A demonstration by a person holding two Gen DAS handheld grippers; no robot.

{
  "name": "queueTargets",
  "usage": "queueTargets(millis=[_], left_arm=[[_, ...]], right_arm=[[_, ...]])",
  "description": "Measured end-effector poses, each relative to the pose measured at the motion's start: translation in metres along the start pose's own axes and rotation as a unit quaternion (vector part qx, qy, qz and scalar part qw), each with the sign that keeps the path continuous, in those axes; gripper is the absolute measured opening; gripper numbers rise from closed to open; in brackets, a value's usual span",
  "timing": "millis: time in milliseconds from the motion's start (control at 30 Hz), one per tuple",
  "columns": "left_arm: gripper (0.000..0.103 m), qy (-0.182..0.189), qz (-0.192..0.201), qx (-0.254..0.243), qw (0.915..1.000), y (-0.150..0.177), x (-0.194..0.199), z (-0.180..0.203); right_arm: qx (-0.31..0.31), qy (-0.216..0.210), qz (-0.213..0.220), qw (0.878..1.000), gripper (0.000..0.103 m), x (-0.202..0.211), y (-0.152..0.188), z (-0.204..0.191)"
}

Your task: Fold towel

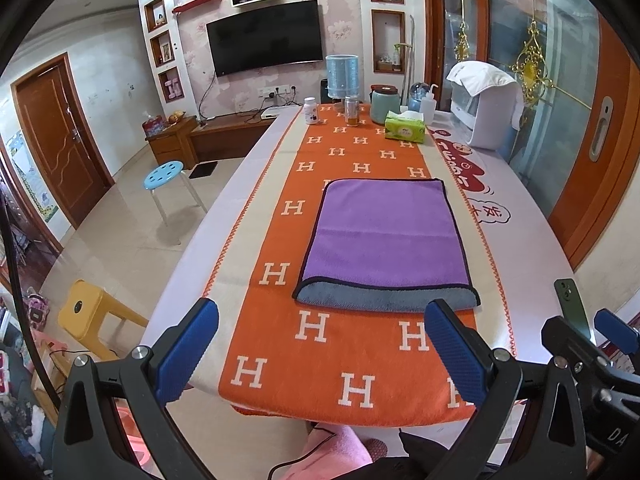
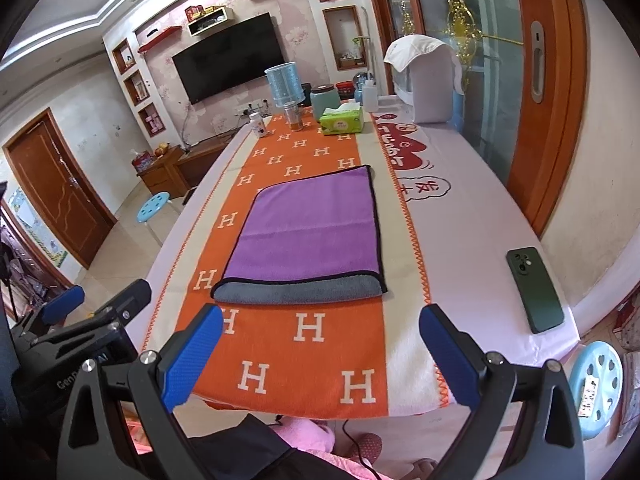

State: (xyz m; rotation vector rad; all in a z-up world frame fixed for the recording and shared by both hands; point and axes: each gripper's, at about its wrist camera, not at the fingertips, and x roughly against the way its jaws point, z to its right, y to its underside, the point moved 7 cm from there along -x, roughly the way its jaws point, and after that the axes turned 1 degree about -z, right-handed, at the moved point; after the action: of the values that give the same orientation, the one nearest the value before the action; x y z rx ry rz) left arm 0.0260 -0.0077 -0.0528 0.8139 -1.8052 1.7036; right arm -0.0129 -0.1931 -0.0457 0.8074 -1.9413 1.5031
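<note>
Both my grippers, left gripper (image 1: 320,354) and right gripper (image 2: 320,354), are wide apart and hold nothing. Straight ahead of my jaws, apart from them, lies the purple towel (image 1: 382,236) on the orange table runner (image 1: 320,364). Its long side runs away from me. Its gray folded edge (image 1: 384,299) is nearest, about as near to either hand.

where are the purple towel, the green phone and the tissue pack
purple towel (image 2: 308,232), right wrist view, middle of its purple top layer
green phone (image 2: 536,290), right wrist view, centre of its back
tissue pack (image 1: 405,127), left wrist view, front face of the green pack
</note>
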Motion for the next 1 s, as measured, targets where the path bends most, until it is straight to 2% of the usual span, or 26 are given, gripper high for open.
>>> queueTargets(millis=[267, 433, 633, 1000], left_arm=[[0.102, 0.008, -0.012, 0.013, 0.9998, -0.004, -0.012, -0.004], [0.102, 0.027, -0.029, 0.016, 0.9991, -0.005, -0.031, -0.005], [0.102, 0.057, -0.040, -0.018, 0.9974, -0.012, -0.059, 0.000], [0.102, 0.066, -0.084, -0.056, 0.9927, -0.027, -0.134, -0.008]], right_arm=[[0.020, -0.010, 0.016, 1.000, 0.099, -0.004, -0.008, -0.002], [0.023, -0.013, 0.015, 1.000, 0.099, -0.010, -0.012, 0.003], [0.029, -0.017, 0.003, 0.999, 0.099, -0.035, -0.023, 0.014], [0.066, -0.012, 0.003, 0.998, 0.098, -0.090, -0.039, 0.031]])
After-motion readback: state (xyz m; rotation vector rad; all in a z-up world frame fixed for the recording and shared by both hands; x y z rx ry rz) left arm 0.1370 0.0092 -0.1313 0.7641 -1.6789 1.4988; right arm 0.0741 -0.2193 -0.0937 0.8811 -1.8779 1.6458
